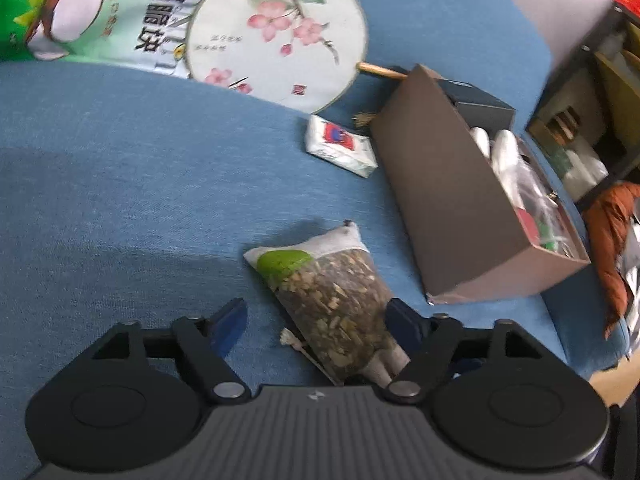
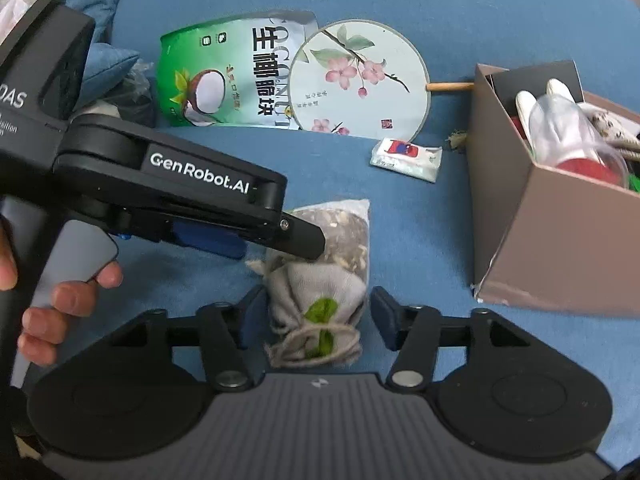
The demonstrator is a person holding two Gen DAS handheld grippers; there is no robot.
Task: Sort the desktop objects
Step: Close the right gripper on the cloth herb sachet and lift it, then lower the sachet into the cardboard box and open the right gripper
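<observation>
Herb pouch [image 2: 320, 276] lies on the blue surface [image 2: 420, 220], near the brown box [image 2: 552, 240], between the spread fingers of the right gripper [image 2: 318, 316], which straddle its tied end without clamping it. Left gripper [image 1: 316, 320] is spread too, one finger [image 2: 304, 240] resting against the pouch's clear part, holding nothing. Farther back lie a coconut snack bag [image 2: 224, 76], a round painted fan [image 2: 360, 80] overlapping it, and a tissue pack [image 2: 406, 158] just beside the box, which holds gloves [image 2: 560, 120].
</observation>
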